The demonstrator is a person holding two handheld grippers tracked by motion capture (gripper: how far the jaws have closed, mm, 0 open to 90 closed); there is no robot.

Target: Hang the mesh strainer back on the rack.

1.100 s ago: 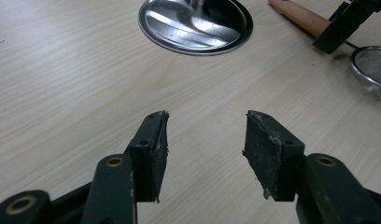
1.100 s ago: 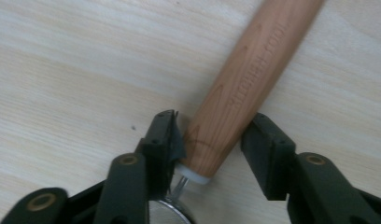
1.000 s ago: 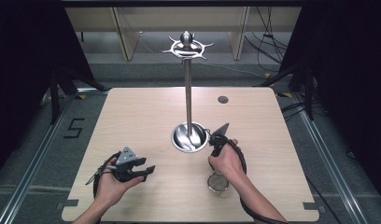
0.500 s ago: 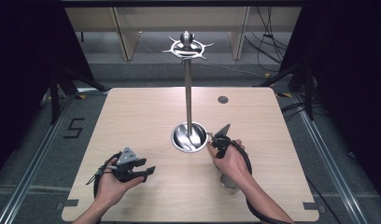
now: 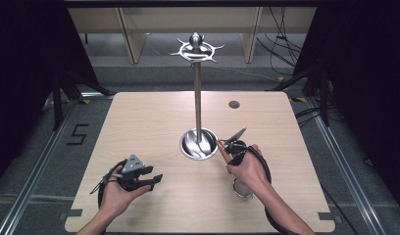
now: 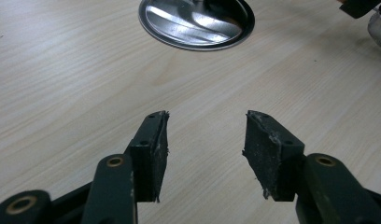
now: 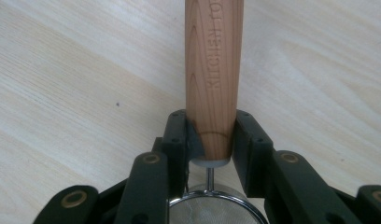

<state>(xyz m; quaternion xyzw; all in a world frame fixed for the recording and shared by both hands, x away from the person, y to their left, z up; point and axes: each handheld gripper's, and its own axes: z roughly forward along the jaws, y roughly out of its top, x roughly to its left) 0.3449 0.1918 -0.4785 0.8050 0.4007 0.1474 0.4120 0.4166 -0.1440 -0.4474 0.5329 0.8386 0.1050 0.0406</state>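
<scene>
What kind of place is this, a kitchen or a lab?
Likely a lab recording station: a lone wooden table ringed by black curtains, loose cables on the floor, and floor rails alongside.

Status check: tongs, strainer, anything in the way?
Right tongs clamped on strainer handle. Left tongs open, empty. Steel stand close beside.

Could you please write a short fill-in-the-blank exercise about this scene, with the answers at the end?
1. The right gripper is shut on the ______ handle of a small strainer.
2. The left gripper rests over the table with its jaws ______.
3. The tall metal stand rises from a round ______ base.
4. The word stamped first on the handle is ______.

Missing words: wooden; open; metal; KITCHEN
</scene>
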